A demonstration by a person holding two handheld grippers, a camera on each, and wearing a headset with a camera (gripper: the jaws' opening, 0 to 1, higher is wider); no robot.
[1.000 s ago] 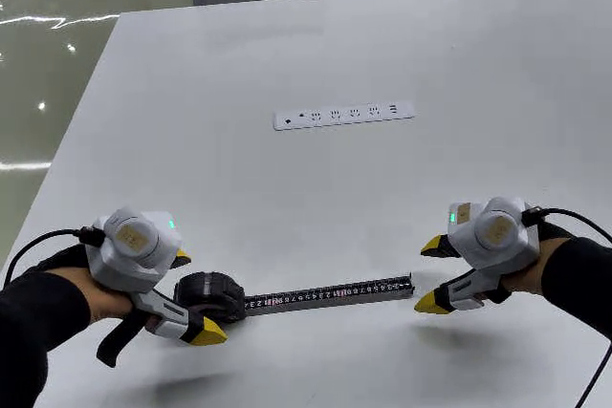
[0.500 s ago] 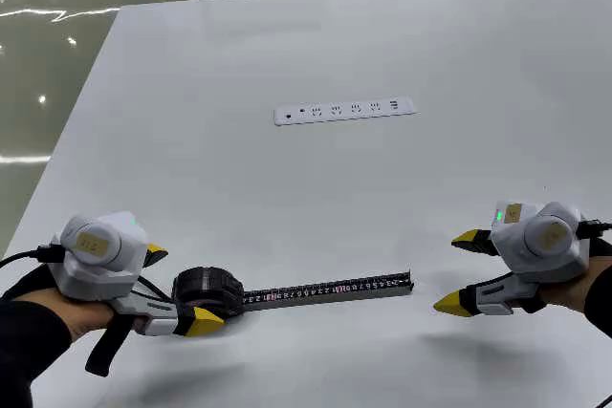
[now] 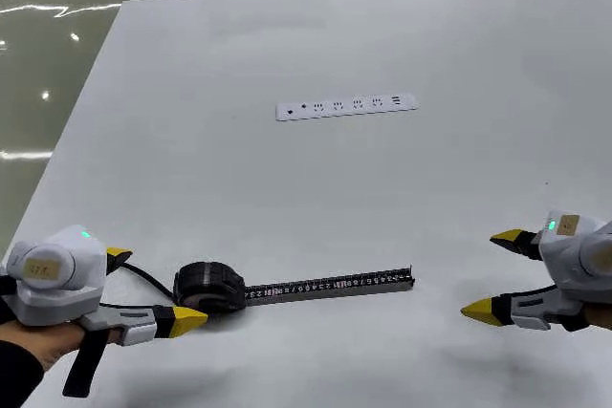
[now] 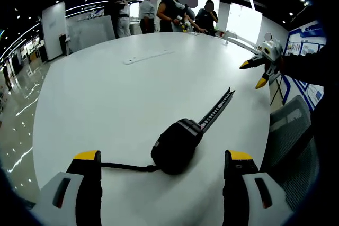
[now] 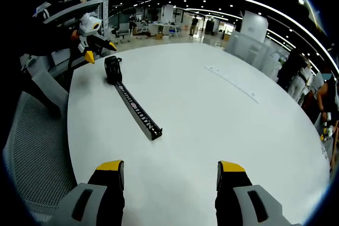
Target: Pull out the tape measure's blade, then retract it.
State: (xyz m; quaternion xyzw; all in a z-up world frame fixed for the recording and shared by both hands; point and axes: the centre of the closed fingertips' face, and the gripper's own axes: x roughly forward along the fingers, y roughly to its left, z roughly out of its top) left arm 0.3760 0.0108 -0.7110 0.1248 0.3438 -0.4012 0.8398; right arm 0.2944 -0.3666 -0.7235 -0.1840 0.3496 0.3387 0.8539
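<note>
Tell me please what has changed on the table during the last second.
The left gripper drew back leftward off the tape measure's case, which its open jaws flanked before. The right gripper moved rightward, away from the blade tip. Case, extended blade and power strip stayed put; both grippers remain open.

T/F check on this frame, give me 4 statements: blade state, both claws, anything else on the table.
1. The blade is pulled out of the tape measure and lies on the table. True.
2. The left claw is shut on the tape measure. False: it is open, and the case lies ahead of it, ungripped.
3. The right claw holds the blade's tip. False: it is open and apart from the tip.
4. A power strip lies farther across the table. True.
</note>
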